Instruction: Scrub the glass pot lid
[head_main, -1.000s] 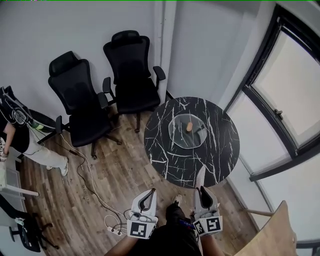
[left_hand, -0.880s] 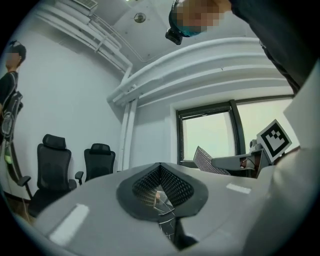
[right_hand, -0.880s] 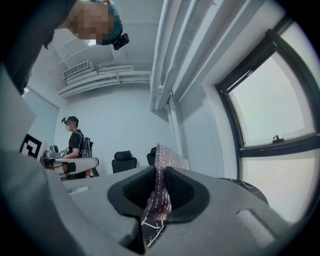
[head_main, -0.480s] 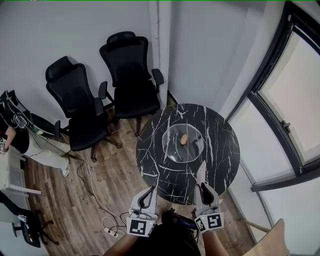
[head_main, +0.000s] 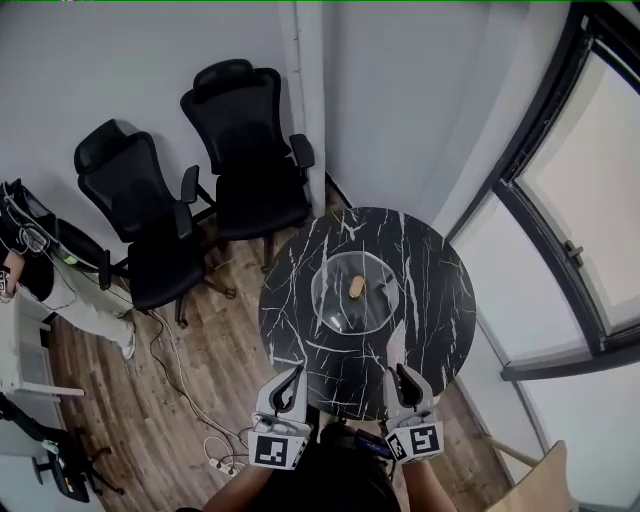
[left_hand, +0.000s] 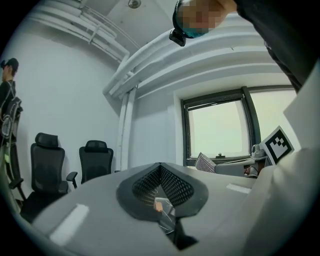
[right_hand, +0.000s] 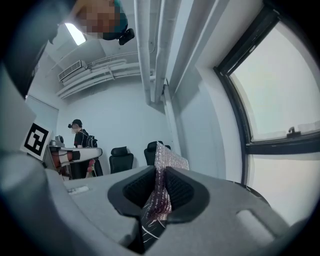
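Clear round glass pot lid (head_main: 340, 305) with small tan knob (head_main: 356, 287) lies flat near middle of round black white-veined marble surface (head_main: 300, 345), well ahead of both claws. Right claw (right_hand: 159, 184) clamped on thin glittery pinkish-silver scrub pad (right_hand: 169, 161); pad juts forward, likely so free edge meets glass first. Left claw (left_hand: 160, 172) closed, ribbed black pads touching, nothing between; probably free to steady smooth lid.

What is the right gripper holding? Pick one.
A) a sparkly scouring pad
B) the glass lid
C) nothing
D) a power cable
A: in the right gripper view, the right gripper is shut on a sparkly scouring pad, which sticks up past its tips, while the glass lid lies apart from it on the round table.
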